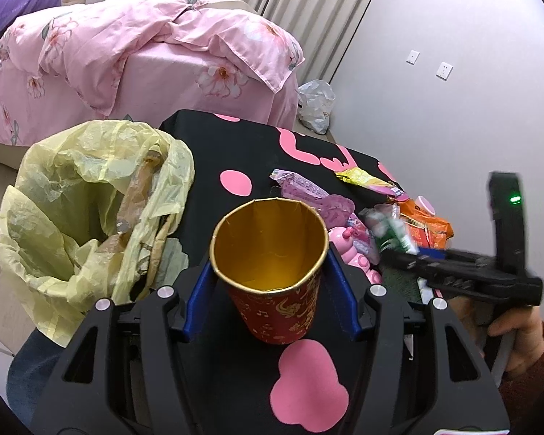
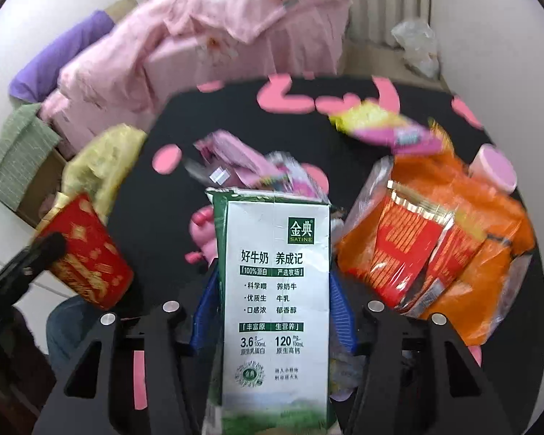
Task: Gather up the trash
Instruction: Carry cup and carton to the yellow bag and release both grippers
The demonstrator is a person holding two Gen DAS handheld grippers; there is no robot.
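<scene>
My left gripper (image 1: 271, 264) is shut on a red paper cup (image 1: 272, 304) with a gold inside, held upright between the blue pads above the black tablecloth (image 1: 235, 145). The cup (image 2: 90, 253) shows again at the left of the right wrist view. My right gripper (image 2: 272, 275) is shut on a flattened white and green milk carton (image 2: 275, 344), its blue pads pressing both long edges. In the left wrist view that carton (image 1: 393, 232) is blurred, off the table over the litter. A yellow trash bag (image 1: 90, 195) gapes open left of the table with trash inside.
Litter on the table: an orange snack bag (image 2: 471, 253), a yellow and pink wrapper (image 2: 380, 127), a purple wrapper (image 1: 304, 185), a pink toy (image 1: 348, 250), a pink lid (image 2: 493, 170). A bed with a pink quilt (image 1: 127, 47) stands behind. A white plastic bag (image 1: 315, 105) lies by the wall.
</scene>
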